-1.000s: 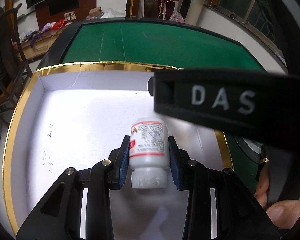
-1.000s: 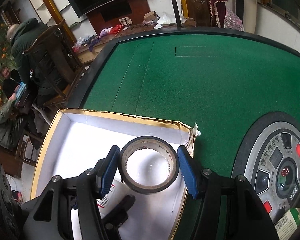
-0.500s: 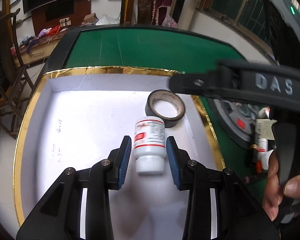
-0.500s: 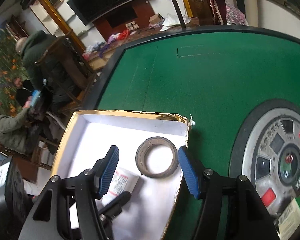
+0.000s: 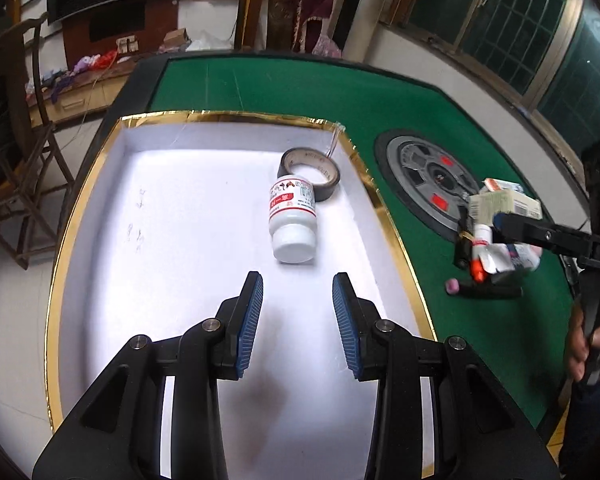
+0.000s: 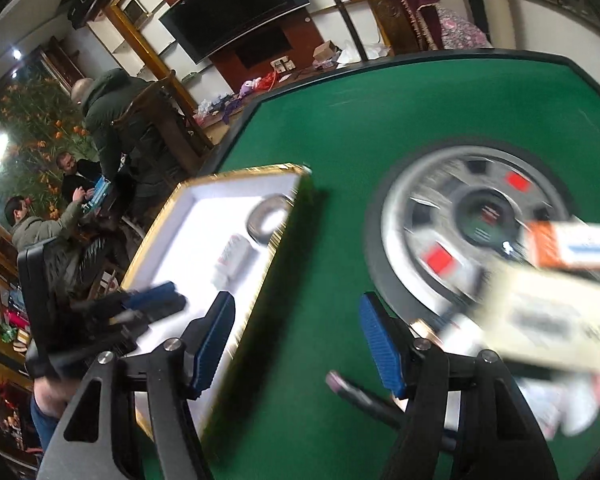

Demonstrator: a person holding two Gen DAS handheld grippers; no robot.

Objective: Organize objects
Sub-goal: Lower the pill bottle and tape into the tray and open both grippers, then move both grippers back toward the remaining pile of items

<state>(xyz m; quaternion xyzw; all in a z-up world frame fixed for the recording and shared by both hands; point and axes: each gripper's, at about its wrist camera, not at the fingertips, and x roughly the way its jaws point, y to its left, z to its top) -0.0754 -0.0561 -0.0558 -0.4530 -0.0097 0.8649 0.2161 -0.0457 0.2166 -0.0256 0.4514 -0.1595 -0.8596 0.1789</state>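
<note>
Two grippers, both empty. The left gripper point(image 5: 297, 316) hangs with its blue pads point(image 5: 250, 320) spread wide, nothing between them, low over the white floor of the gold-rimmed box point(image 5: 384, 216). Just ahead of it the white pill bottle point(image 5: 292, 218) lies on its side, cap toward the gripper, its base touching the roll of black tape point(image 5: 310, 172) that lies flat near the box's far right corner. Both items sit together at one end, which I judge leaves the rest of the floor free for more.

The right gripper point(image 6: 296, 344) is likewise spread and empty, poised over the green felt table point(image 6: 420, 120) just beside the box's right wall. Its view is badly smeared, so detail there is uncertain. To its right, by the round dial panel point(image 5: 428, 176), waits a loose pile of small cartons and tubes point(image 5: 500, 232), with a dark pen-like item point(image 5: 484, 290) beside them. The pile appears to be the next pickup.
</note>
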